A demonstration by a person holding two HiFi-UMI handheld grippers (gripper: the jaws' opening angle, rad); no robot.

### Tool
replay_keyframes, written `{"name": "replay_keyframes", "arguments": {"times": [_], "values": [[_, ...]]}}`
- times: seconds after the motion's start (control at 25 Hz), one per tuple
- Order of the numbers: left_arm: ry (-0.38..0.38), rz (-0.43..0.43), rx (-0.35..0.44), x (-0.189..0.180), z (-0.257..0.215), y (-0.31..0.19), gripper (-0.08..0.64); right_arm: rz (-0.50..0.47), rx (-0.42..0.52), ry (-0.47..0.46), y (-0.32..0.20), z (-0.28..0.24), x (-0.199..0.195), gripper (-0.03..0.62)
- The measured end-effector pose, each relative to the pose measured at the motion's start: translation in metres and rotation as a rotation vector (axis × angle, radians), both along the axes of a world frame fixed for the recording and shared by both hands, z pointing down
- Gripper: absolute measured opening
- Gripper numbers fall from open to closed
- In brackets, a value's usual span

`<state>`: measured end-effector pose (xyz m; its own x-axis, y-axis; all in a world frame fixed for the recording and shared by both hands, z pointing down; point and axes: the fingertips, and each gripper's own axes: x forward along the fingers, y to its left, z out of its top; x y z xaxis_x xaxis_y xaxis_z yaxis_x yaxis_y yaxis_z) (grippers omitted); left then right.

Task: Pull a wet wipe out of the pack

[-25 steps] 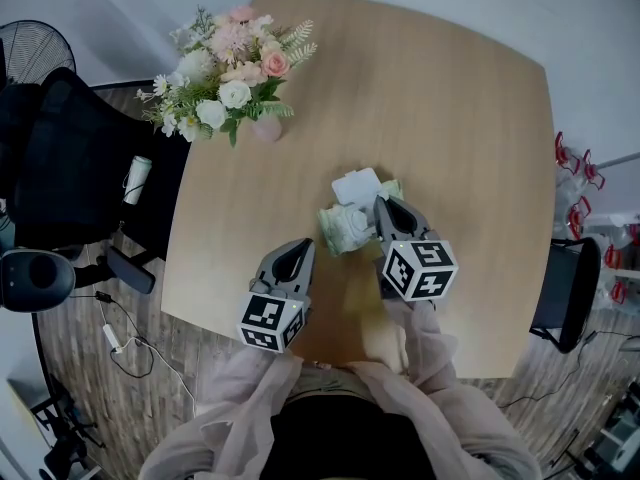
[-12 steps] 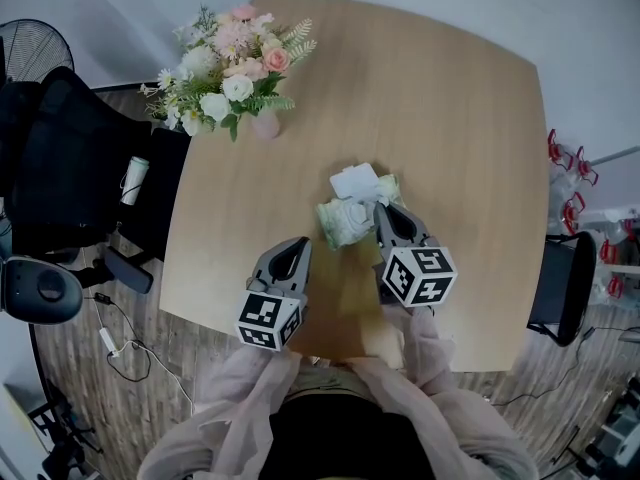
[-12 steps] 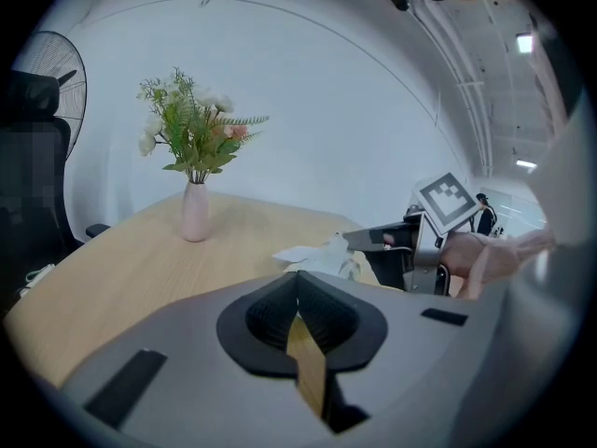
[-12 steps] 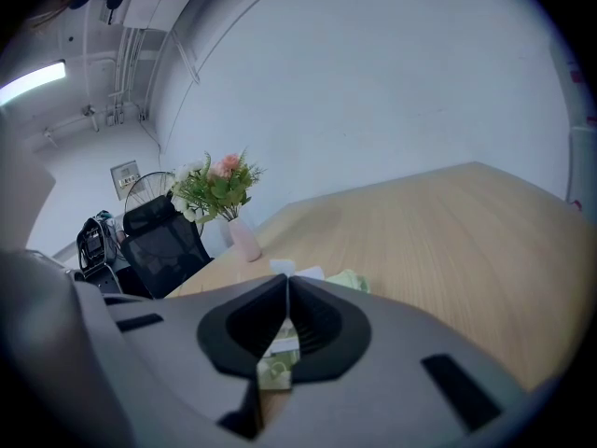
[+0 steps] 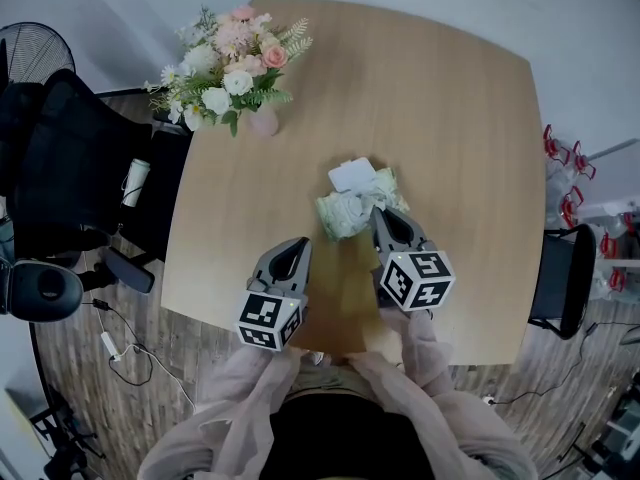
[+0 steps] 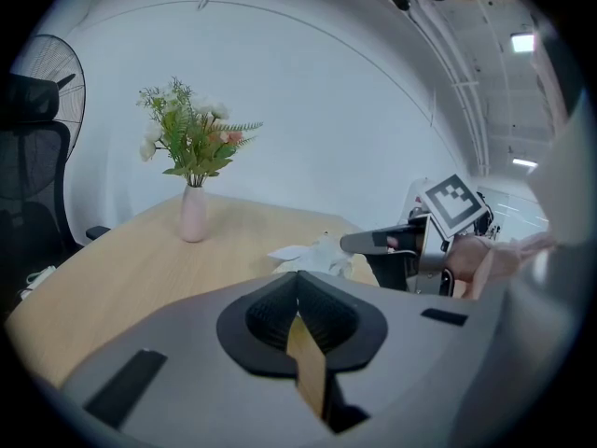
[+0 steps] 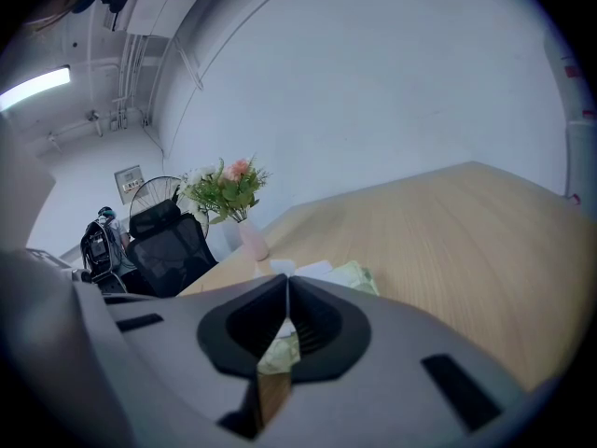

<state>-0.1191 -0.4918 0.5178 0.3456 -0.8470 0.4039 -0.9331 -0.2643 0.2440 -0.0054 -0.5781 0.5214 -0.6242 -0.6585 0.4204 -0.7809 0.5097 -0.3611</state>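
Holding 2 grippers over the near half of a wooden table (image 5: 440, 98).

Pointing the right gripper (image 5: 378, 211) toward the far side, with its tip touching the near right part of the pack (image 5: 340, 220) of wet wipes. Pressing its jaws together, as seen in the right gripper view, with the greenish pack (image 7: 356, 276) and a scrap of white showing just behind the closed tips. Unable to tell whether any wipe is pinched there.

Lying near the middle of the table, that pack, with its white lid (image 5: 354, 176) folded open on the far side and a crumpled white wipe (image 6: 312, 255) sticking up from the top, just left of the right gripper's tip.

Holding the left gripper (image 5: 300, 244) to the left of the right one, closer to the near edge and apart from the pack. Pointing it toward the far side too, jaws closed together on nothing.

Standing at the far left corner of the table, a pink vase (image 5: 264, 122) of flowers (image 5: 232, 66). Sitting beside the table on the left, a black chair (image 5: 70, 158), with a fan (image 5: 30, 53) beyond it.
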Motion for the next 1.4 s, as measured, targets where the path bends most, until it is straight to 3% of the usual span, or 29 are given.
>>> {"name": "replay_keyframes", "arguments": {"times": [1.4], "values": [[-0.011, 0.067, 0.051, 0.014, -0.012, 0.047, 0.012, 0.05, 0.04, 0.007, 0.061, -0.014, 0.018, 0.014]]}}
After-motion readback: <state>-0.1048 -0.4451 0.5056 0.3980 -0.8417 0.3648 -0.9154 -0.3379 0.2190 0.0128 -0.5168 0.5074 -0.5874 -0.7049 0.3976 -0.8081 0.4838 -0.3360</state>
